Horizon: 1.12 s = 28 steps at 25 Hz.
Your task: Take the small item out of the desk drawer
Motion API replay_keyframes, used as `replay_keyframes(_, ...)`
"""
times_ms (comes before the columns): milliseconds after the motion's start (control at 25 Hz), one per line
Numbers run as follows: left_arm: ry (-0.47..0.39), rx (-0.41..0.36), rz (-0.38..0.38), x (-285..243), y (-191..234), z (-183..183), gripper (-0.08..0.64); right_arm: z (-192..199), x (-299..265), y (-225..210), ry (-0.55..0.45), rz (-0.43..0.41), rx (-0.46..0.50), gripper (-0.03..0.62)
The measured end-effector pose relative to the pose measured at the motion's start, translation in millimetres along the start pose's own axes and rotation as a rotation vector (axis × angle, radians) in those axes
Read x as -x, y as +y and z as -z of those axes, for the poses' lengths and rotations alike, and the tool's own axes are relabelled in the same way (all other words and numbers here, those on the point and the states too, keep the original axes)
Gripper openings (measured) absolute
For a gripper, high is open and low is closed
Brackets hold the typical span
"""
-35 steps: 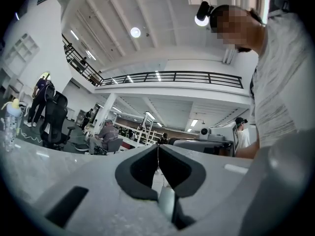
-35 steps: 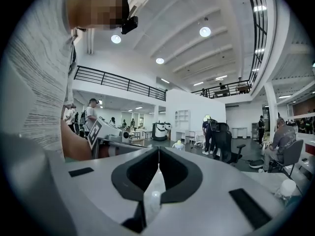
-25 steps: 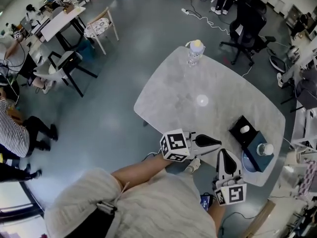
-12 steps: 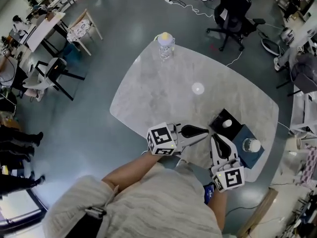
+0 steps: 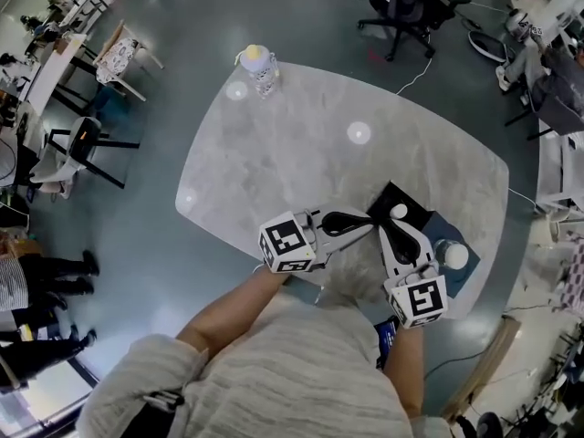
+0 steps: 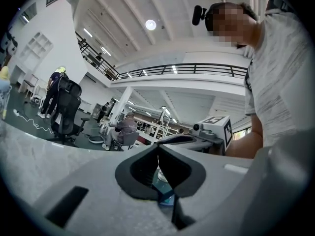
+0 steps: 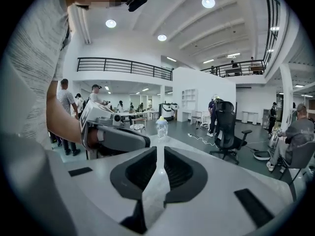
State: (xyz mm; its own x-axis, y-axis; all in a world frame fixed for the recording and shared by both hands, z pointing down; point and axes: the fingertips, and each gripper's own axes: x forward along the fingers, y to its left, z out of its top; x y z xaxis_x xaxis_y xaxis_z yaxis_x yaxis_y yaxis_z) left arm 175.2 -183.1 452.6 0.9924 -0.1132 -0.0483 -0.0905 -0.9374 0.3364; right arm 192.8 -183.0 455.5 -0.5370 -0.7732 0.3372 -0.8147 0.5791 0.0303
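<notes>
Head view: left gripper (image 5: 370, 225) and right gripper (image 5: 385, 224) with jaws closed on nothing, tips almost meeting at near edge of black desk drawer box (image 5: 420, 219) on marble table (image 5: 274, 153); small white round item (image 5: 399, 212) on its top

Ahead of me a clear bottle (image 5: 259, 69) with a yellow cap stands upright near the far edge of the grey table (image 5: 292, 153). Beyond it I see a black office chair (image 5: 406, 3), and off left a wooden chair (image 5: 119, 55).

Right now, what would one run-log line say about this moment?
left gripper: shut, empty | right gripper: shut, empty, by black drawer box | item not held
</notes>
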Motion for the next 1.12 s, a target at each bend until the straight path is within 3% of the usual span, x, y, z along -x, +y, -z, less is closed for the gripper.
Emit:
replay_keyframes(240,0.037,0.031,-0.015,-17.9,19.8,22.1,0.017,31.5,-5.2,-30.5,0.073,0.029,-0.026,0.017)
replay_keyframes(360,0.052,0.047,-0.018,-24.8,27.0,31.3,0.017,50.1,-9.1,-42.3,0.123,0.047,-0.048,0.095)
replay_keyframes(600,0.077,0.071,-0.027,-38.1,35.7,46.6,0.017,85.1,-14.6,-63.8,0.201,0.087,-0.094,0.114)
replay_keyframes(1120,0.11,0.11,-0.049,-41.8,43.8,65.5,0.017,160.3,-34.8,-95.0,0.505,0.174,-0.062,0.19)
